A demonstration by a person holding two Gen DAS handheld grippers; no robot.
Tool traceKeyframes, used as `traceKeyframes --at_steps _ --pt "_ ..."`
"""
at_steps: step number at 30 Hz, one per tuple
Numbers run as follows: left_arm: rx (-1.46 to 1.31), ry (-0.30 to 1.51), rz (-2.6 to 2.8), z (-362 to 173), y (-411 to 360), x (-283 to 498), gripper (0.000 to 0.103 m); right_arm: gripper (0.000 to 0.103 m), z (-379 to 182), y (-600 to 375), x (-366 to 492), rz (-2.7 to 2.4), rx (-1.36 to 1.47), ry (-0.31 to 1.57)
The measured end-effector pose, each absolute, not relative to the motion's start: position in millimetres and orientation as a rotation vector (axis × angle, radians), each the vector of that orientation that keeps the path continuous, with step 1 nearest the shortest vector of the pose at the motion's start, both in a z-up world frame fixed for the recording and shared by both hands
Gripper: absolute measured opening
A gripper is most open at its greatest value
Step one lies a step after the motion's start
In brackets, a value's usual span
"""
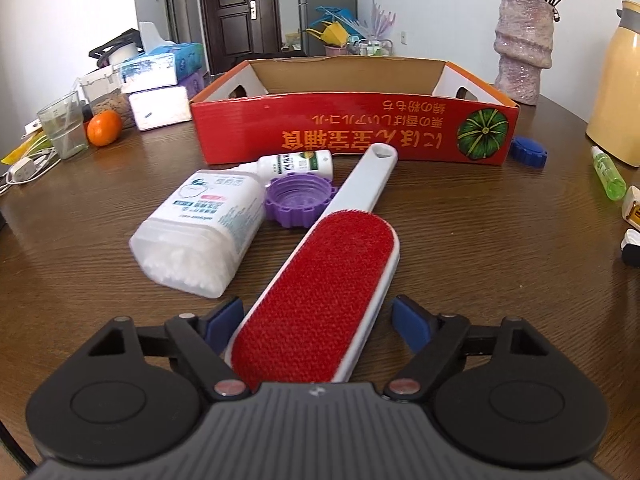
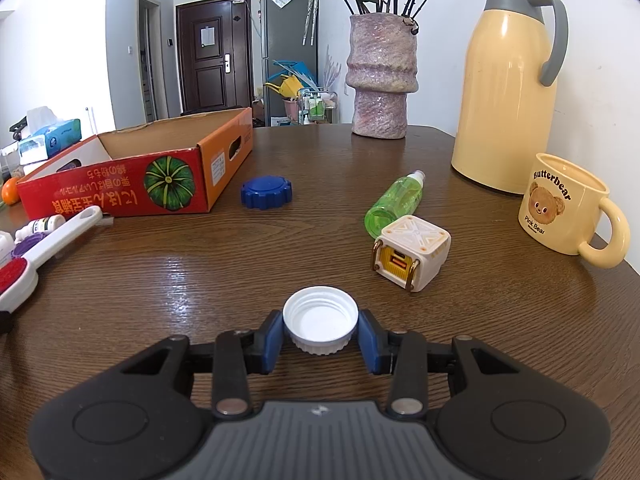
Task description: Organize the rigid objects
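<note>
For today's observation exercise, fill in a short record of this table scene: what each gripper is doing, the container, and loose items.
left gripper: open, jaws either side of the red lint brush, pads not pressing
right gripper: shut on white bottle cap
container: red cardboard box, no items visible inside
near brush: cotton swab box, purple cap, small white bottle
loose elsewhere: blue cap, green bottle, cube charger

Left wrist view: low over round brown wooden tabletop, facing red cardboard box. Right wrist view: same height, nearer tabletop's right edge; both share box, blue ridged plastic lid.
</note>
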State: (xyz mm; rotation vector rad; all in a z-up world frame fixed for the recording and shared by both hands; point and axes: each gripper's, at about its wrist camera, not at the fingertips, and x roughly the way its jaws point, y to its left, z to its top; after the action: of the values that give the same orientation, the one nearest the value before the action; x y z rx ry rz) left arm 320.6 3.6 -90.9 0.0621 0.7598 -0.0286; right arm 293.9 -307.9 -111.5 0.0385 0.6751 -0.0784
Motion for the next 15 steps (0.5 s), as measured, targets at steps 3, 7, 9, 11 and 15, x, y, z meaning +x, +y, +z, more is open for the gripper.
traceKeyframes --at_steps 3,7,9,11,15 --pt "0.054 0.763 -0.042 -91.7 2.3 324.5 0.083 0.039 -111.5 -307.9 293.9 -0.078 0.039 0.675" --pt "0.044 0.762 -0.053 -92.6 0.8 329.5 0.082 0.039 -111.5 -307.8 293.7 -0.078 0.038 0.675" --pt "0.044 0.756 -0.064 -92.3 -0.8 330.4 0.073 0.039 -111.5 -307.7 293.8 -0.078 0.037 0.675" --pt "0.044 0.747 -0.08 -91.5 -2.2 329.0 0.067 0.039 -111.6 -307.3 294.4 -0.077 0.037 0.675" --pt "0.058 0.733 -0.093 -91.7 -6.0 326.0 0.061 0.039 -111.6 -306.9 294.5 -0.077 0.036 0.675"
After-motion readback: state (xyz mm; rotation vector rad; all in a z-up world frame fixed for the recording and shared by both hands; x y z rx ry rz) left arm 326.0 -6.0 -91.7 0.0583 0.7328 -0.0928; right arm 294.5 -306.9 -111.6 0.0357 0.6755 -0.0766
